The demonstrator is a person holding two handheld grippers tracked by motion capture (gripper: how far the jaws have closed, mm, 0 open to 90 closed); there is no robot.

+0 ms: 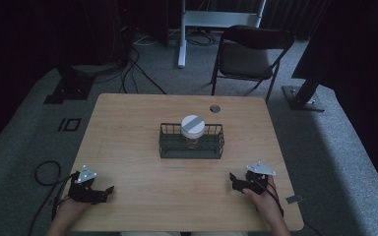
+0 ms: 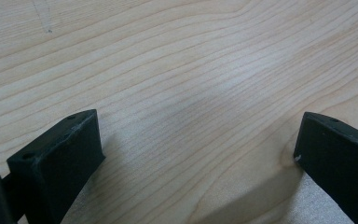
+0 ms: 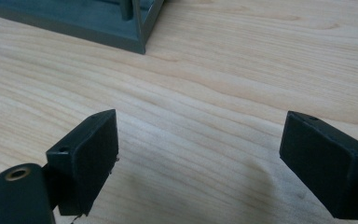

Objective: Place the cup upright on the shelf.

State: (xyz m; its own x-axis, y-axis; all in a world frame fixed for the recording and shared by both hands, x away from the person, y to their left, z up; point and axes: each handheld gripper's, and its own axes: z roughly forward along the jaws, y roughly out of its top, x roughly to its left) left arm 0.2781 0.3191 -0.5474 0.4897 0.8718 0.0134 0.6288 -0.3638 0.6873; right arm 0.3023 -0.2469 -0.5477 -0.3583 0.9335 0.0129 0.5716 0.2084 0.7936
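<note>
A dark wire basket [image 1: 191, 148] stands at the middle of the wooden table [image 1: 128, 118]; a jar with a white lid crossed by a grey stripe [image 1: 192, 126] stands upright inside it. My left gripper [image 1: 109, 189] rests near the table's front left, open, with bare wood between its fingers [image 2: 60, 163]. My right gripper [image 1: 232, 178] rests near the front right, open too, nothing between its fingers [image 3: 86, 158]. The basket's corner [image 3: 137, 32] shows at the top of the right gripper view.
A small round grommet [image 1: 215, 108] sits in the table's far edge. Beyond the table stand a black folding chair [image 1: 248, 54], a white desk leg [image 1: 182, 34] and dark stands with cables on the grey carpet.
</note>
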